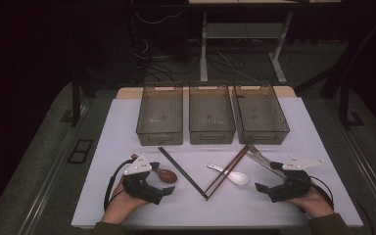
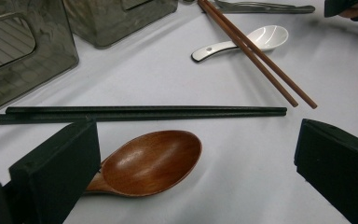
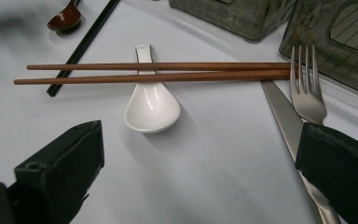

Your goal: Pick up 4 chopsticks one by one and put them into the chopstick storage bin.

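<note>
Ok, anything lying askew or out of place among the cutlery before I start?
One thing: the brown chopsticks lie across the white spoon's handle, pinning it. Their far ends touch the fork. Nothing is spilled or damaged.

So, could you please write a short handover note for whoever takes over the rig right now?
Left gripper: open, empty, at the wooden spoon.
Right gripper: open, empty, beside the knife and fork.
On the table: black chopsticks; brown chopsticks lying across the white spoon.
Three bins at the back look empty.
Done: nothing picked up.
Left: probably sort all the cutlery into the bins.
</note>
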`<state>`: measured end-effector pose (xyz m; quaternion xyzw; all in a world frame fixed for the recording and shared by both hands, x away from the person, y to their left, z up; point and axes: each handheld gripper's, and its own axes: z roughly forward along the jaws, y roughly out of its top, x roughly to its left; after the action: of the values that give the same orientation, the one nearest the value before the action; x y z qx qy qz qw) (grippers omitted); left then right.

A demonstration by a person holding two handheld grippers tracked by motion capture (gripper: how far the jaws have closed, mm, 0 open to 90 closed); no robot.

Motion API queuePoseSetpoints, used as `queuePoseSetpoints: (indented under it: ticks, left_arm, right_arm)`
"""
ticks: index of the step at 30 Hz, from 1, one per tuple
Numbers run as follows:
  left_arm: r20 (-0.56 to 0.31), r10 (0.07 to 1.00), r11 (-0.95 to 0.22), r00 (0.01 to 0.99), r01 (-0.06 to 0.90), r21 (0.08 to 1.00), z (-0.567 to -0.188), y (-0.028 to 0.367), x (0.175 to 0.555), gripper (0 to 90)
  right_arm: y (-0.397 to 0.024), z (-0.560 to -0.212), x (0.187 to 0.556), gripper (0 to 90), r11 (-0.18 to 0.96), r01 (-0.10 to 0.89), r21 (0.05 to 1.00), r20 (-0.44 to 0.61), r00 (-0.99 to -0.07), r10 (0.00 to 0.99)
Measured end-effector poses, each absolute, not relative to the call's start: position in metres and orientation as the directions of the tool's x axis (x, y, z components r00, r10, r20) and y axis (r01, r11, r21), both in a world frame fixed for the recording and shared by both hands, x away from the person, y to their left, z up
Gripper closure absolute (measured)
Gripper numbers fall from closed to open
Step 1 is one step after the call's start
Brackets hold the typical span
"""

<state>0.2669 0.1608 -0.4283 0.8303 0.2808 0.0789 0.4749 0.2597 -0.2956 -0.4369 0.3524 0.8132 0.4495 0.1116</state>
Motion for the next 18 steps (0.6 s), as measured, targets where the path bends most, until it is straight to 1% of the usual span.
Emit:
queuePoseSetpoints:
  ticks: [7,14,18]
  left_arm:
    - [-0.141,0.542,-0.387,0.828,0.396,0.833,-0.4267,0.1607,0.2680,0.0]
    - [-0.124,0.529,-0.403,0.840,0.377,0.834,-0.4255,0.1587,0.2703,6.4]
    - [-0.123,0.529,-0.403,0.840,0.375,0.835,-0.4244,0.1573,0.2738,13.6]
  right_arm:
    - [-0.2960,-0.4369,0.2600,0.9,0.336,0.477,0.812,0.148,-0.726,0.672]
    - [-0.2942,-0.4368,0.2599,0.9,0.332,0.480,0.812,0.157,-0.728,0.667]
    - [-0.2926,-0.4378,0.2603,0.9,0.343,0.479,0.808,0.152,-0.732,0.664]
